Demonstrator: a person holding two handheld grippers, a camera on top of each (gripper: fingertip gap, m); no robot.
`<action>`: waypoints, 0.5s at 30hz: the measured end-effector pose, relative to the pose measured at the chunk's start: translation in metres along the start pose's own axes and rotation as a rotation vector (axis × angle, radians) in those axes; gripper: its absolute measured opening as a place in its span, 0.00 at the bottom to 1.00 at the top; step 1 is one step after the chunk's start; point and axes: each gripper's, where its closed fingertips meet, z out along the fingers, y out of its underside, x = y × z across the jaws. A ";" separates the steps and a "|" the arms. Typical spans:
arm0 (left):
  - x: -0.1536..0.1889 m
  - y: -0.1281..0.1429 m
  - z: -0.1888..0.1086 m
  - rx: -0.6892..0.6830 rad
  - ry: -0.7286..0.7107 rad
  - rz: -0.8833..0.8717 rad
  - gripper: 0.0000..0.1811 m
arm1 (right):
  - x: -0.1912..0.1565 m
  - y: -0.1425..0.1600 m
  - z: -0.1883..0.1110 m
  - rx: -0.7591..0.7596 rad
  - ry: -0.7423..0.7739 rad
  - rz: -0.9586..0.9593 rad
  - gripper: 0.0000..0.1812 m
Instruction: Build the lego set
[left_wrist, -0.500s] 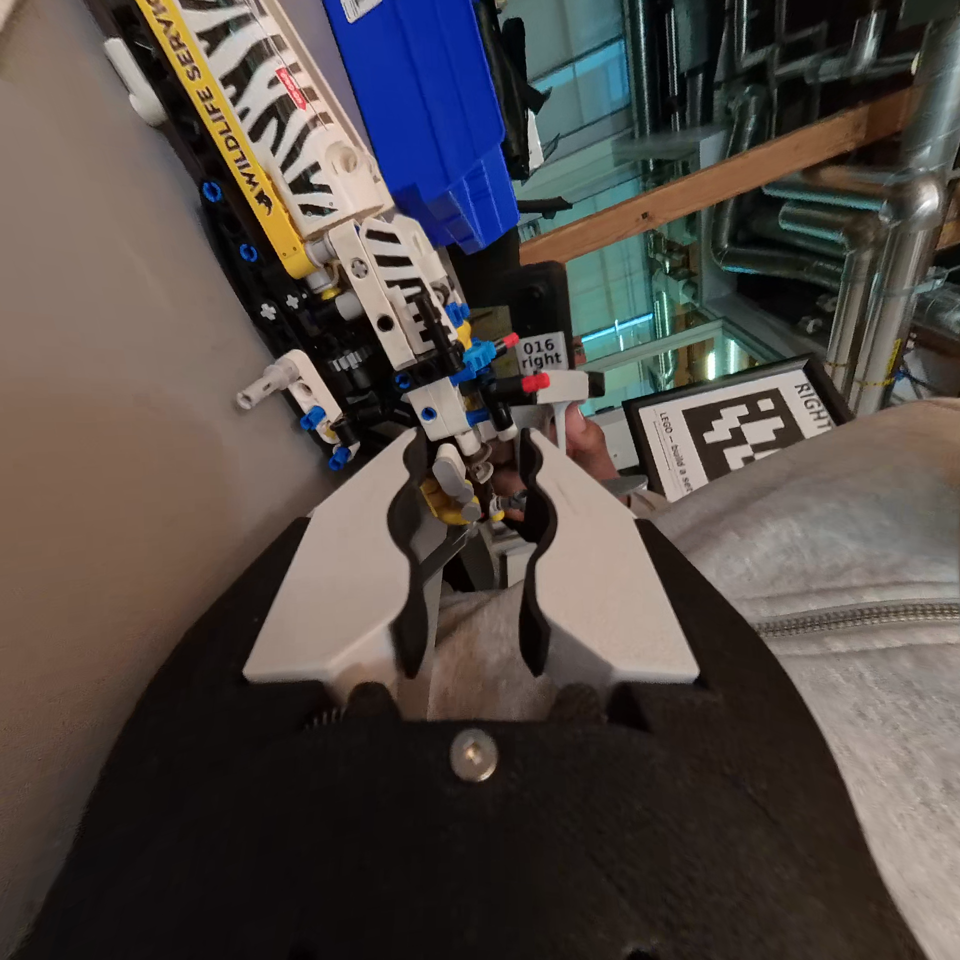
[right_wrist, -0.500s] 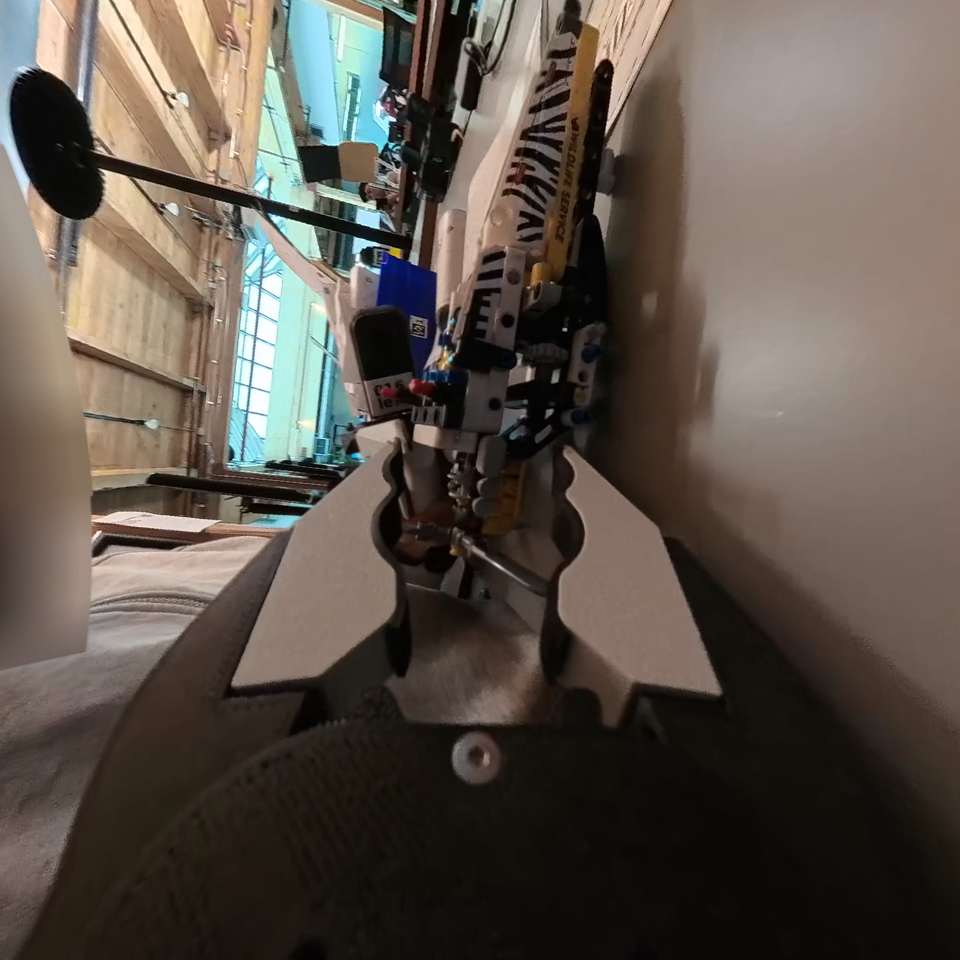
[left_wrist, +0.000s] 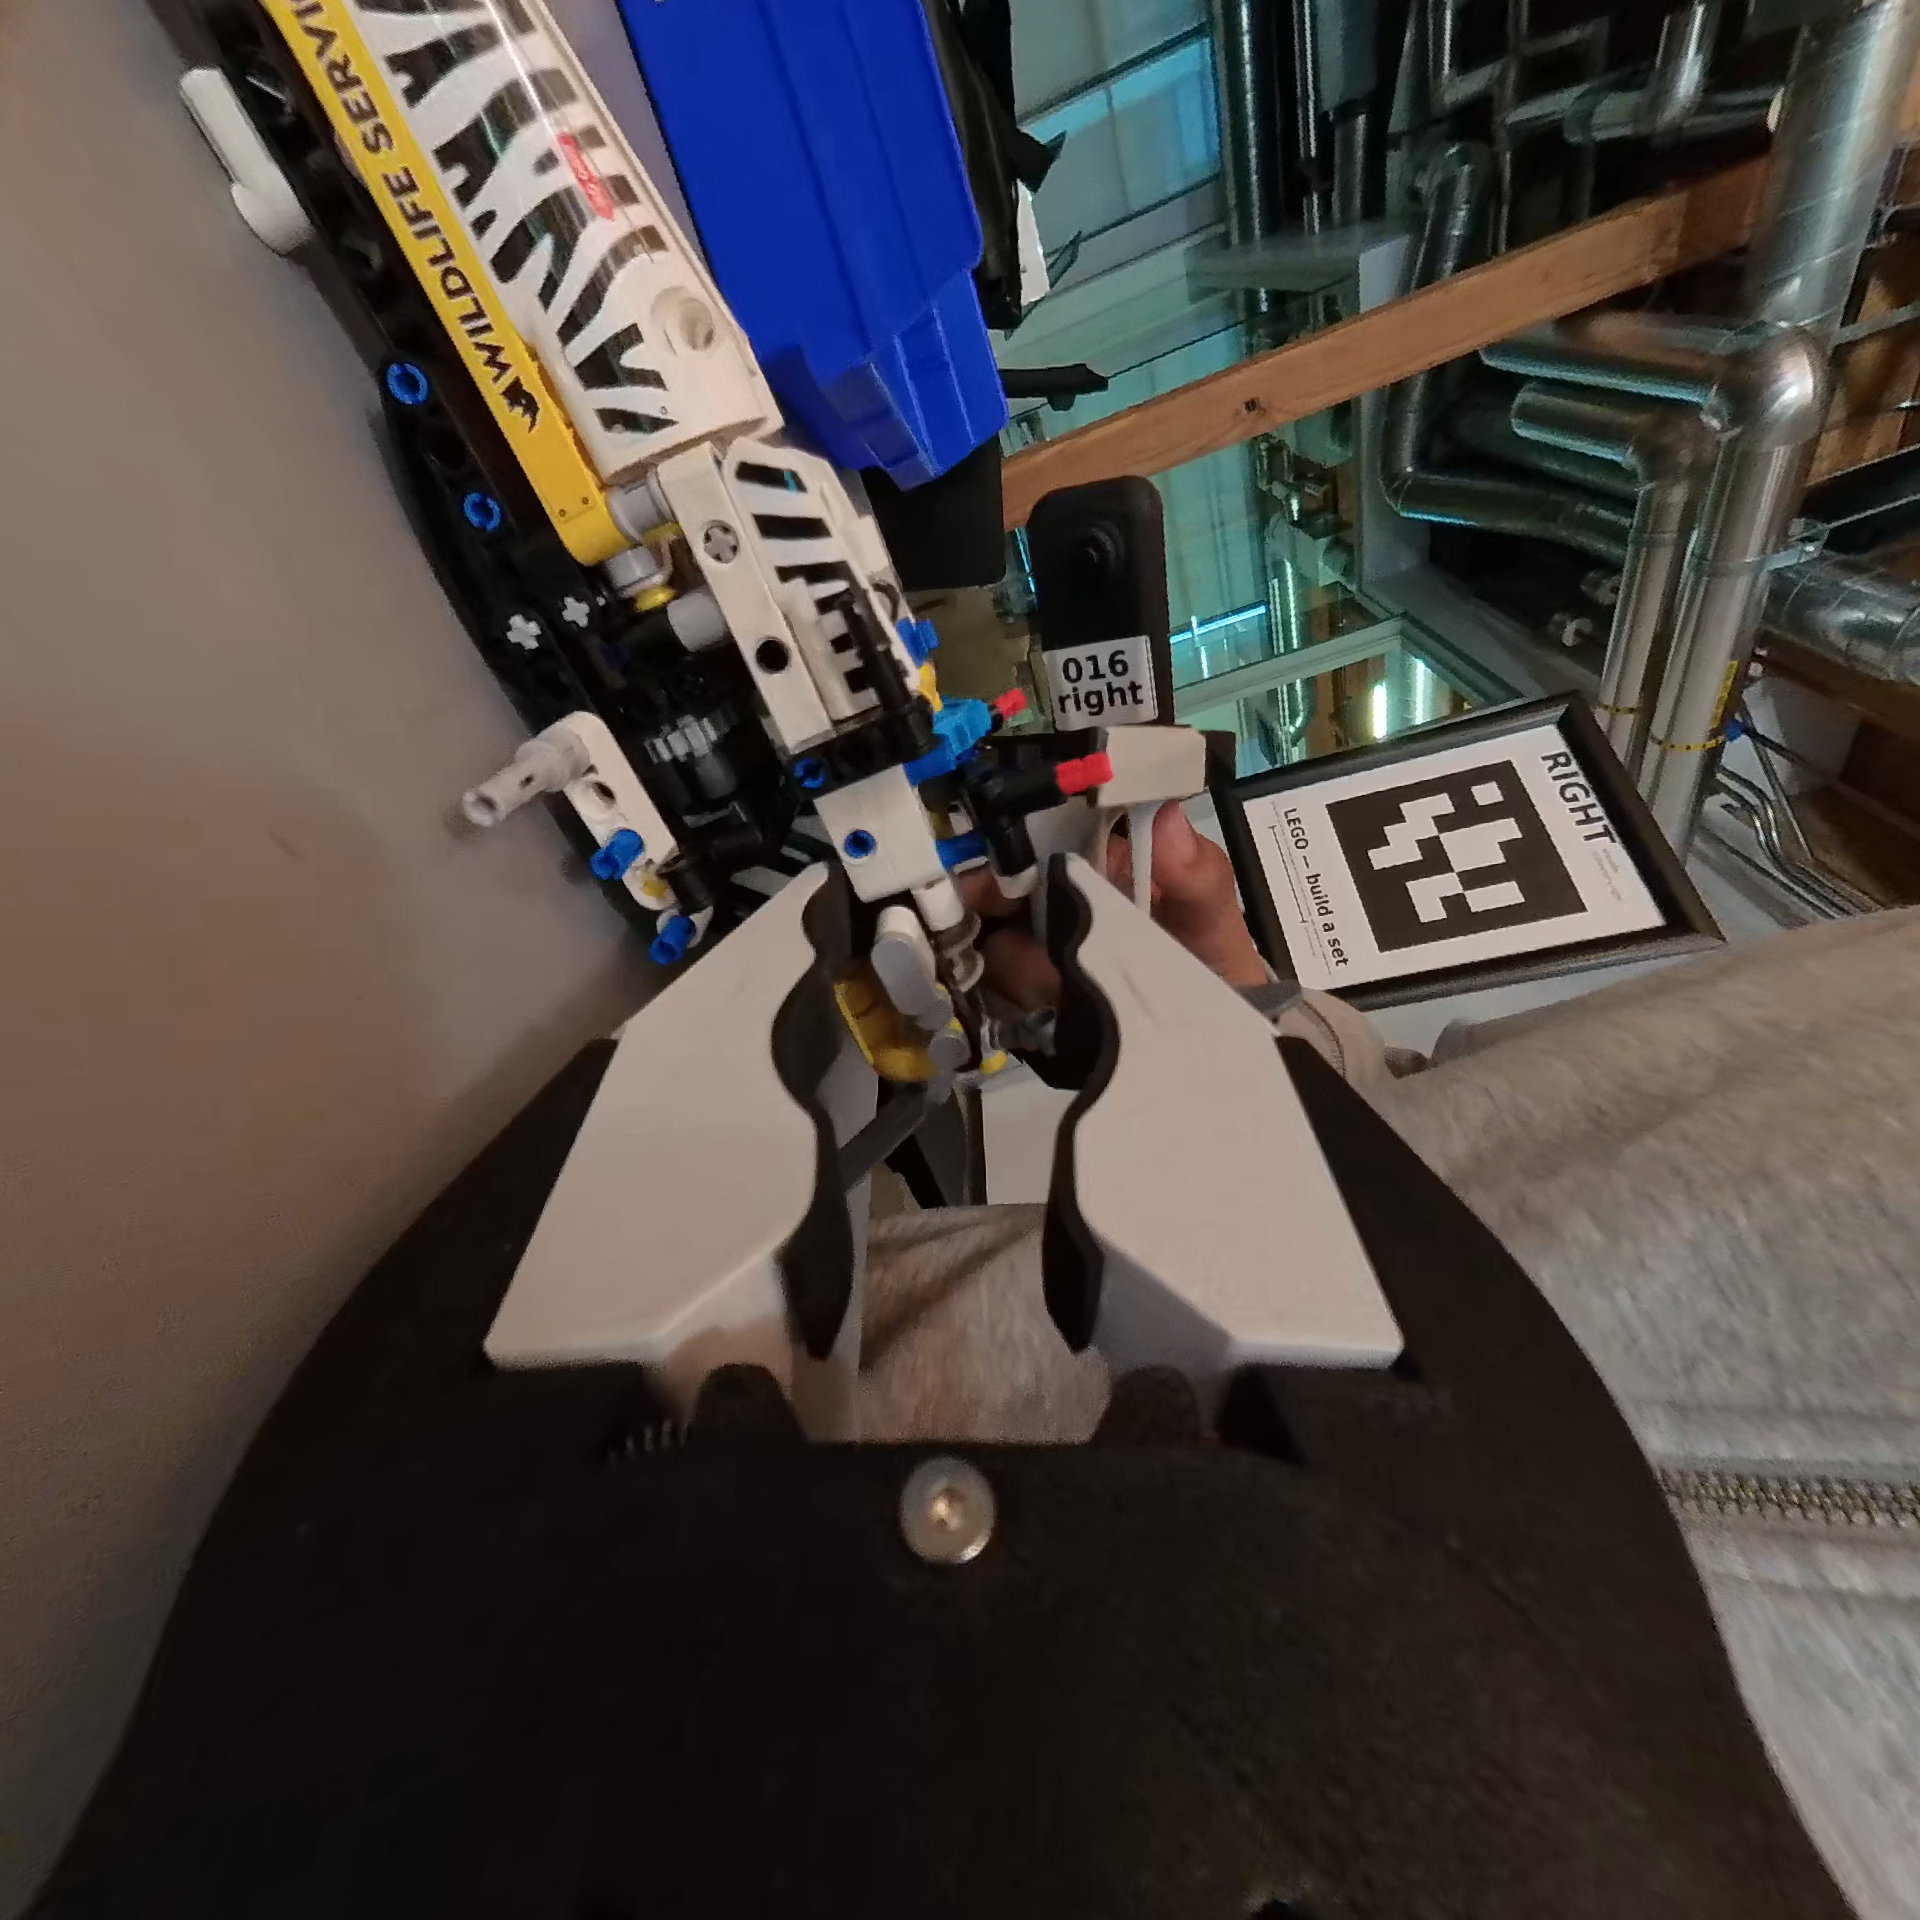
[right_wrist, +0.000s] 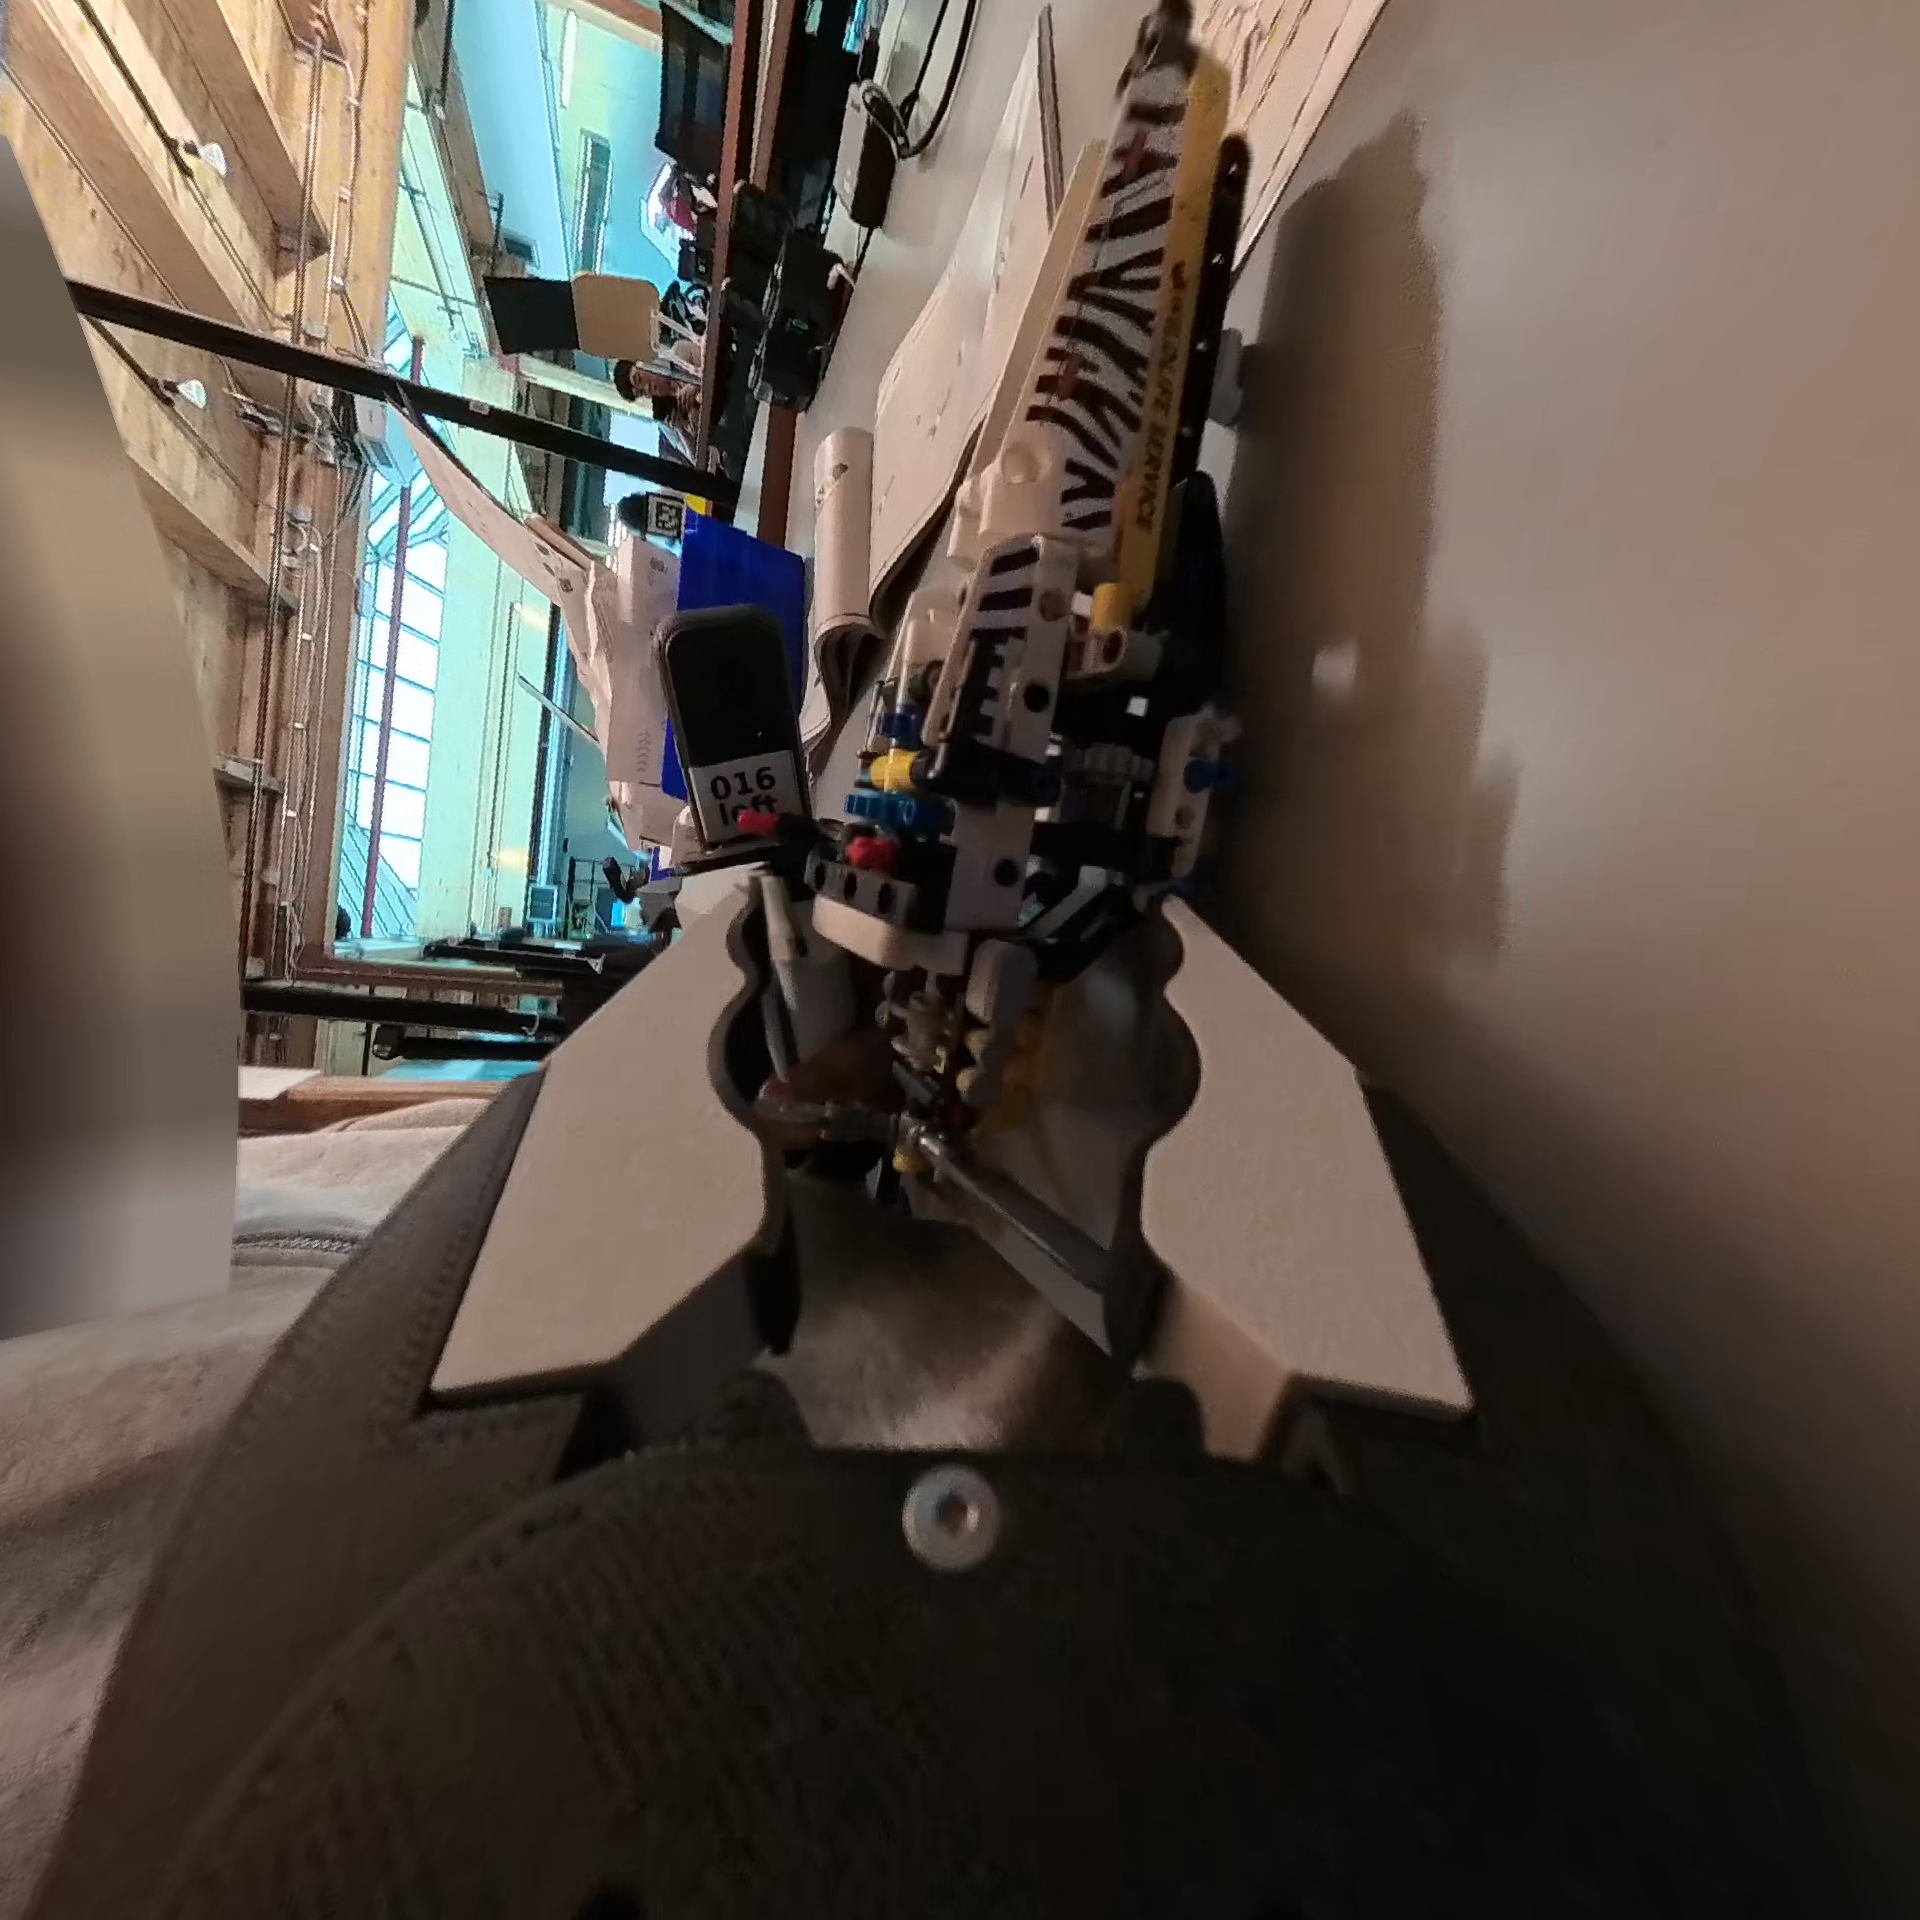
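the lego model (left_wrist: 665, 447) is lying on its side against the grey table (left_wrist: 187, 831), a long thing with zebra stripes, a yellow strip and black beams with blue pins. its near end is poking in between the tips of both grippers, which are facing it from opposite sides.

the left gripper (left_wrist: 940, 935) is standing with its two fingers spread apart, and the small yellow and grey end parts of the model are sitting in the gap. i cannot tell if the fingers are touching them. the right gripper (right_wrist: 961, 966) is spread wider, with the same end parts and a thin grey rod (right_wrist: 997, 1195) lying loose between its fingers.

only the left wrist view is showing the blue bin (left_wrist: 831, 239) behind the model, a framed card with a black and white square pattern (left_wrist: 1455, 852), shiny pipes (left_wrist: 1704, 582) and the person's grey zip top (left_wrist: 1610, 1247). only the right wrist view is showing an open booklet (right_wrist: 935, 416) lying past the model, and tall windows (right_wrist: 395, 665) (one blurred patch is covering the left edge there).

each view is also showing the other gripper's black camera (left_wrist: 1101, 592) with a white sticker.

compared with half a second ago, the left gripper's fingers are a bit wider apart, and the right view is sitting a little closer to the model. the black gear on a rod is gone from its top corner.
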 end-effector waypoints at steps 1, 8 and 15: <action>-0.001 -0.001 0.000 0.003 -0.004 0.002 0.21 | 0.000 0.001 0.003 -0.015 0.003 -0.002 0.39; -0.002 -0.006 0.000 0.007 -0.011 0.019 0.20 | 0.003 0.001 0.007 -0.043 -0.003 0.040 0.38; -0.002 -0.005 0.000 0.006 -0.014 0.032 0.19 | 0.005 0.008 0.014 -0.055 -0.016 0.084 0.38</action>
